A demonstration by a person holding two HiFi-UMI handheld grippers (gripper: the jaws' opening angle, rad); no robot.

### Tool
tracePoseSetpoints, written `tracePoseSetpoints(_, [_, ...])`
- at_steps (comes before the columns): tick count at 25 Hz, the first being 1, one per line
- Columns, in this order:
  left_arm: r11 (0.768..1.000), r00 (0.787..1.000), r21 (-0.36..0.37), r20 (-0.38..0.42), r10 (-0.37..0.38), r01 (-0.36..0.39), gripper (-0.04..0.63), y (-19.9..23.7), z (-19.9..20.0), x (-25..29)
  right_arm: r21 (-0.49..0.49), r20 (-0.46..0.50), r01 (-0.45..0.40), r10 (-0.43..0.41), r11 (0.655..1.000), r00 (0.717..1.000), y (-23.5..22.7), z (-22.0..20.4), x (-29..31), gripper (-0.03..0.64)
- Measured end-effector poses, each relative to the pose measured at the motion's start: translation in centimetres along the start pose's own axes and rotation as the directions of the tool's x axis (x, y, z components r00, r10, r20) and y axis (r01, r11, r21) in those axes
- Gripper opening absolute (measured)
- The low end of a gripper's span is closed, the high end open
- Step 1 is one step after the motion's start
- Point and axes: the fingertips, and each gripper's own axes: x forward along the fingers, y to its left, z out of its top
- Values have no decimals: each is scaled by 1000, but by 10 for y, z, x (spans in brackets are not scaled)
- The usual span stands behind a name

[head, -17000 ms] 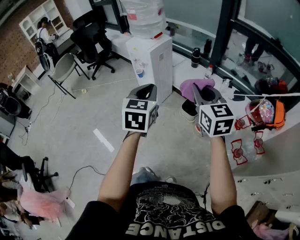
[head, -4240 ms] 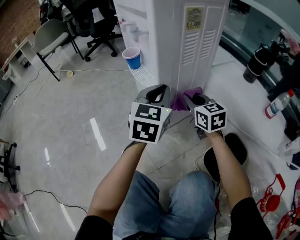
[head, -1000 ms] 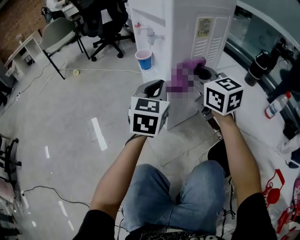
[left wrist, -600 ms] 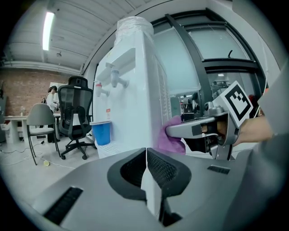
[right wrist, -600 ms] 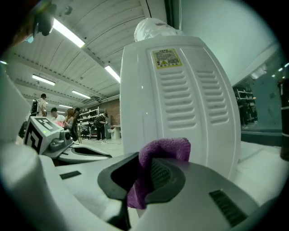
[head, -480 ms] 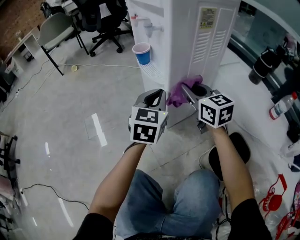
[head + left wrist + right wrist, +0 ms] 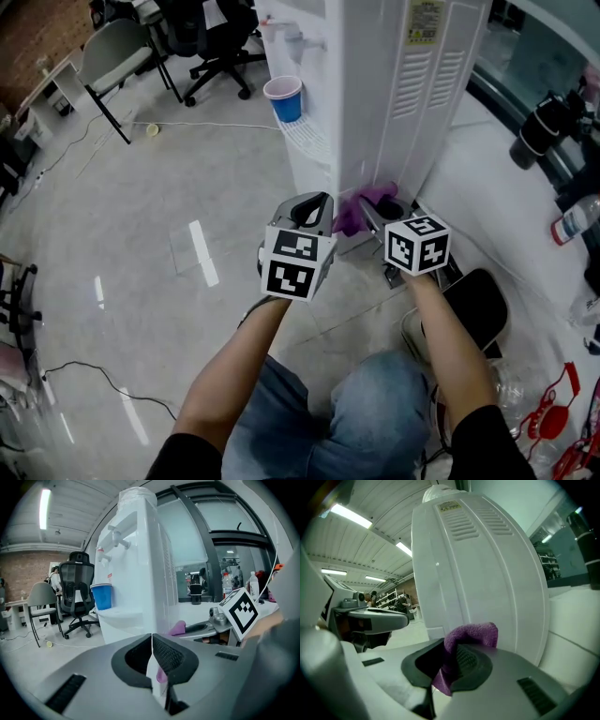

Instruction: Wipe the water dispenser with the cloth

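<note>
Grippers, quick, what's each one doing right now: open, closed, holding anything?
Left gripper: closed, holding nothing.
Right gripper: closed on the purple cloth.

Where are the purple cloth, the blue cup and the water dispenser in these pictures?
purple cloth [image 7: 471, 634], right gripper view, on the fold that sticks up.
blue cup [image 7: 284, 101], head view, on its side wall.
water dispenser [image 7: 375, 112], head view, on its plain white side panel.
</note>
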Motion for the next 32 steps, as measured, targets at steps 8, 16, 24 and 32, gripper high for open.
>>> tracePoseSetpoints(8, [1000, 999, 14, -35, 2, -1, 28, -1, -20, 5, 21, -106, 8, -6, 1000, 994, -7, -70, 23, 41])
tracePoseSetpoints(16, [999, 998, 26, -56, 28, -27, 28, 11, -28, 3, 85, -178, 30, -14, 996, 984, -18, -117, 36, 41])
tracePoseSetpoints(24, [1000, 997, -2, -83, 8, -8, 28, 9, 8, -3, 64, -187, 39, -26, 997, 982, -8, -66, 2, 41])
tracePoseSetpoints(32, [999, 994, -54, -113, -6, 0, 28, 6, 102, -34, 60, -191, 43, -31, 997, 981, 17, 46, -48, 41])
